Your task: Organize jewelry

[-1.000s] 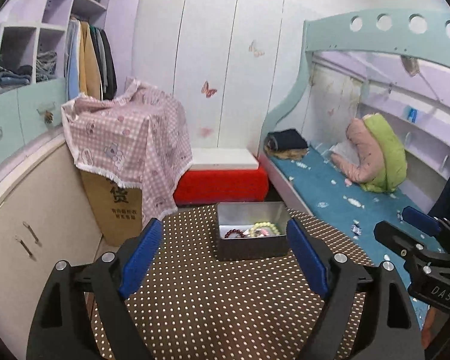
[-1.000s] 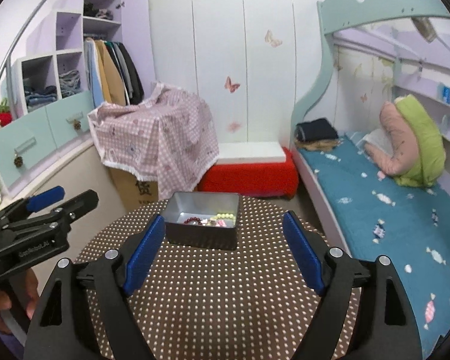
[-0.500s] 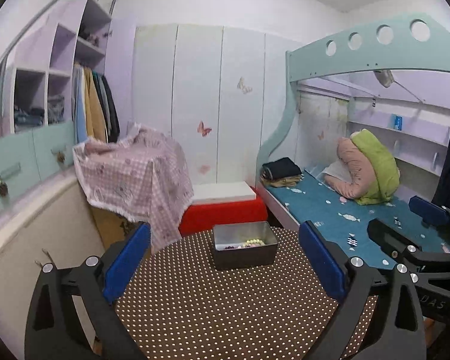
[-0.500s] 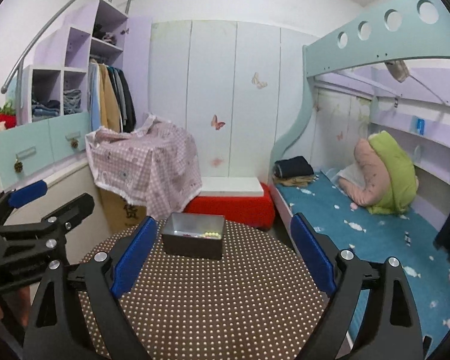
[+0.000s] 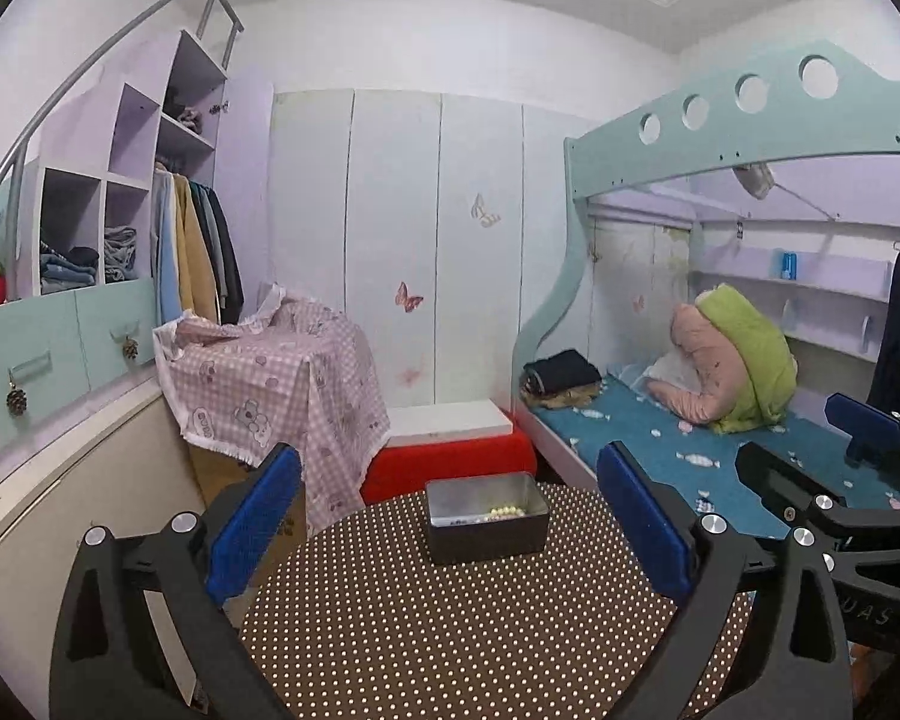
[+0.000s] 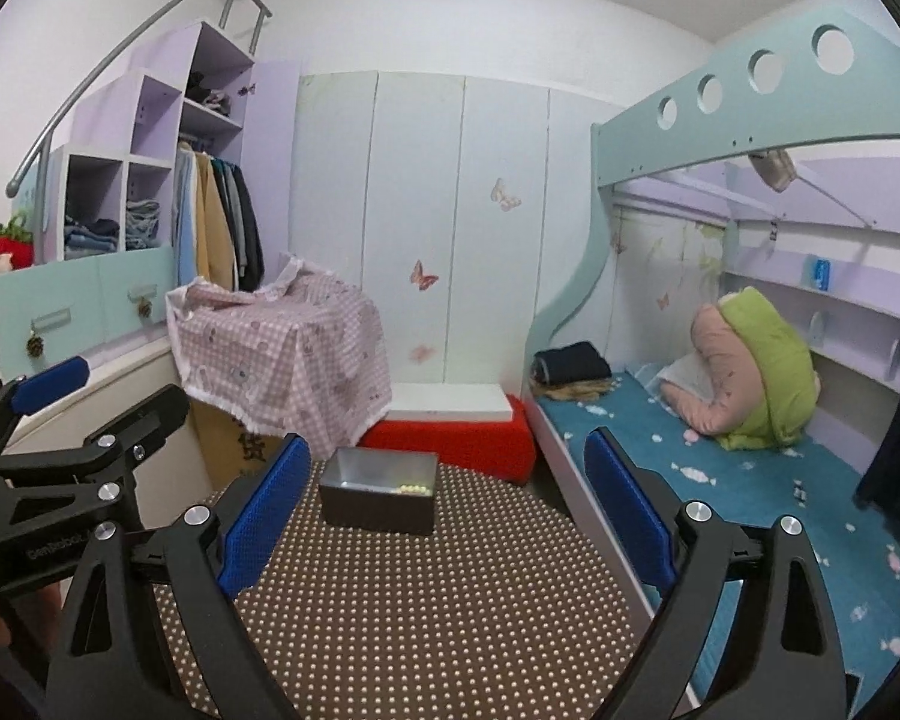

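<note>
Both pairs of tongs stood released with nothing between their blue pads: the left tongs [image 5: 450, 534] and the right tongs [image 6: 444, 513] each framed the metal tin [image 5: 486, 517] from well back over the dotted counter [image 5: 450, 630]. We had just been spreading the left jaws to their widest, and the right jaws had widened too, though they had settled by this moment. We judged the jewelry already stowed, since a pale bead bracelet [image 5: 503, 510] lay inside the tin near its right wall, and we saw no loose piece on the cloth. To finish the step well, we thought it best to draw clear of the tin without nudging it toward the counter's far edge. Against the frame a second before, the tin looked smaller and farther off in both views, more ceiling showed, and the dark red beads were hidden by the tin's near wall.
</note>
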`<state>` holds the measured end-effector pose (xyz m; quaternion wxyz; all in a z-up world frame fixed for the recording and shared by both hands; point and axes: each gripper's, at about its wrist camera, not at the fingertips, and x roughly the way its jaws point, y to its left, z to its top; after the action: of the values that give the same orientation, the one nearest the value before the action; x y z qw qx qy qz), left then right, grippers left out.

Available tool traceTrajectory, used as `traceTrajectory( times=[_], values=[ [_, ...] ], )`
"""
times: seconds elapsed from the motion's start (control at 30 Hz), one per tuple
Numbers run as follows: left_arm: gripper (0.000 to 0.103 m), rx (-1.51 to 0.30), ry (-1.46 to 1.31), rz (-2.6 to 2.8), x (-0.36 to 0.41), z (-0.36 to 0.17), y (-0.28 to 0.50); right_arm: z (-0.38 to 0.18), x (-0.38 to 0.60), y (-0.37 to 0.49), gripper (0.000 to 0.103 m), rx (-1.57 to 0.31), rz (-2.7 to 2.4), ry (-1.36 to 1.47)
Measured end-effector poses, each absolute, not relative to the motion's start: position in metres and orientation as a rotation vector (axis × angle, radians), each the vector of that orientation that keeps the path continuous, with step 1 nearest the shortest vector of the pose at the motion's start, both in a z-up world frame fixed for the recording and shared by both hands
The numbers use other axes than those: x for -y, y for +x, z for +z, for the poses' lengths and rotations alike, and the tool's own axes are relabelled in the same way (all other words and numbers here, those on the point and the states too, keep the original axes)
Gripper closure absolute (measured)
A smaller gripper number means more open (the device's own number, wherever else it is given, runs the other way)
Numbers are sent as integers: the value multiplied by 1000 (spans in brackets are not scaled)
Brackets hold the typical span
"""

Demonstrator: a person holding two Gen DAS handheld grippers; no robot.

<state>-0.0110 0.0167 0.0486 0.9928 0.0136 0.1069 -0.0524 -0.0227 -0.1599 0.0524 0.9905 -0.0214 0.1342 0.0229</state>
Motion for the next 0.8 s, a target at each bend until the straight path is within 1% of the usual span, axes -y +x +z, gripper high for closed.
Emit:
traceTrajectory(
  times=[0.13, 0.8],
  values=[
    [7, -201, 17, -97, -18, 49, -10, 52, 155, -23, 13, -251, 34, -58],
    [7, -201, 55, -82, -17, 37, 5, 45, 156, -10, 13, -279, 36, -54]
  ],
)
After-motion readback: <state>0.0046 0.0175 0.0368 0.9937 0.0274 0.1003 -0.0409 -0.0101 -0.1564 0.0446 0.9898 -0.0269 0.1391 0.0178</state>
